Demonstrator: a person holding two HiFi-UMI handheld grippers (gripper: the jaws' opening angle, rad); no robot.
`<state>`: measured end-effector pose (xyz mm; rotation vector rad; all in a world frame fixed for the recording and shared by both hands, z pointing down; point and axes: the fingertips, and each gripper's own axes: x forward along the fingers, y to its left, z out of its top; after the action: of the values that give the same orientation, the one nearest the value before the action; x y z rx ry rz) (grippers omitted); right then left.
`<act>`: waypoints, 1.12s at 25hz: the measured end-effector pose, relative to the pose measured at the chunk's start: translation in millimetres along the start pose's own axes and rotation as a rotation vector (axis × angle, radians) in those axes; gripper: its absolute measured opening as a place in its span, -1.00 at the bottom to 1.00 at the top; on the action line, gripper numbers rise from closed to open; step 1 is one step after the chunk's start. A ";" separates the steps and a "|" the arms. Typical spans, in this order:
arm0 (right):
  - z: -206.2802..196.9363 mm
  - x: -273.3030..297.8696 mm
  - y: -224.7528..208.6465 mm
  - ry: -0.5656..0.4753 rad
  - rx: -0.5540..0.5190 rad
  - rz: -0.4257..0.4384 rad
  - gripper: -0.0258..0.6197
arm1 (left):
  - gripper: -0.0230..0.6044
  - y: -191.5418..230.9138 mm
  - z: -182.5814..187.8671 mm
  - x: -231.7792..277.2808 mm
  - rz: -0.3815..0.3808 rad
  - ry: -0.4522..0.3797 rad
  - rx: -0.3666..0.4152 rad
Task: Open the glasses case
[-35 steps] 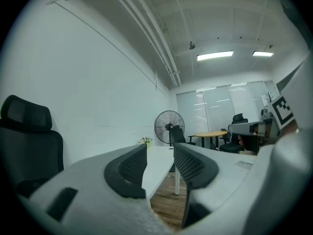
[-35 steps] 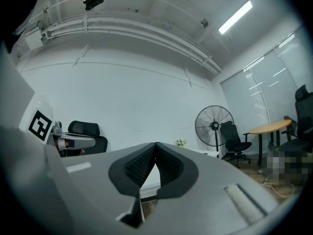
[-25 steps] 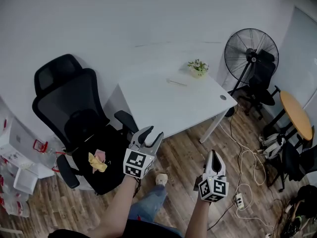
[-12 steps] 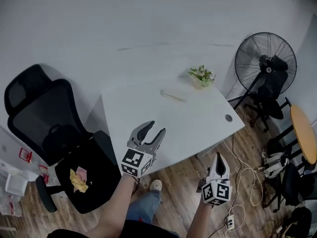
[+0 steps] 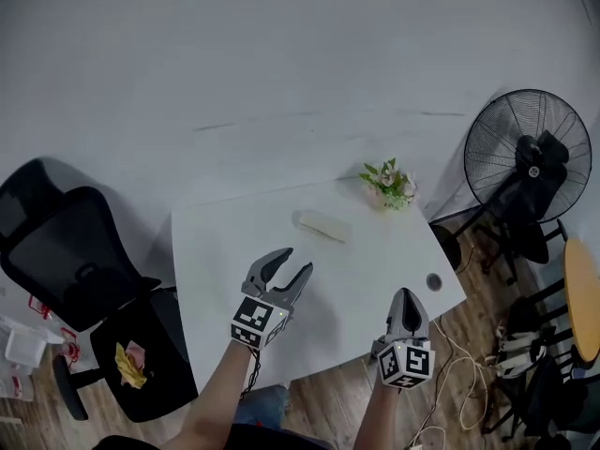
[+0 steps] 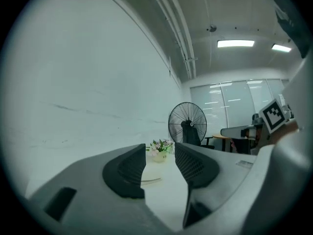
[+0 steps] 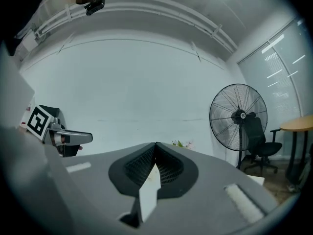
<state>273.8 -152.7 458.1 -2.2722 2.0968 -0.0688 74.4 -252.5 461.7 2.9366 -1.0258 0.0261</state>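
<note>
A pale, oblong glasses case (image 5: 322,224) lies shut on the white table (image 5: 220,251), toward its far side. My left gripper (image 5: 287,273) hangs over the table's near half, short of the case, jaws open and empty. In the left gripper view the case (image 6: 151,180) shows low and flat through the gap of the left gripper (image 6: 160,166). My right gripper (image 5: 407,300) is over the table's near right part, shut with nothing seen in it. In its own view the right gripper (image 7: 156,147) has its tips touching, and the left gripper (image 7: 68,138) appears at the left.
A small potted plant (image 5: 389,184) stands at the table's far right corner, and a cable hole (image 5: 432,280) is near the right edge. A black office chair (image 5: 66,251) stands left of the table. A standing fan (image 5: 531,167) and a round orange table (image 5: 583,307) are on the right.
Both grippers have travelled forward from above the floor to above the table. The table and case now sit closer and more central, and the chair has slid to the left of the view.
</note>
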 end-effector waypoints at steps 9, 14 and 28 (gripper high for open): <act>10.4 47.7 -14.3 -0.001 0.016 0.041 -0.89 | -0.32 10.2 -1.9 46.1 0.005 0.071 0.095; 12.4 63.2 -25.5 0.014 0.032 0.067 -0.89 | -0.32 11.7 -6.3 63.0 0.019 0.113 0.108; -17.7 110.9 -38.4 0.105 0.036 0.163 -0.89 | -0.32 25.8 -64.9 150.9 -0.072 0.379 0.437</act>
<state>319.8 -260.3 478.3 -2.1128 2.3038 -0.2223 176.1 -364.3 531.1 3.1409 -0.9505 0.8734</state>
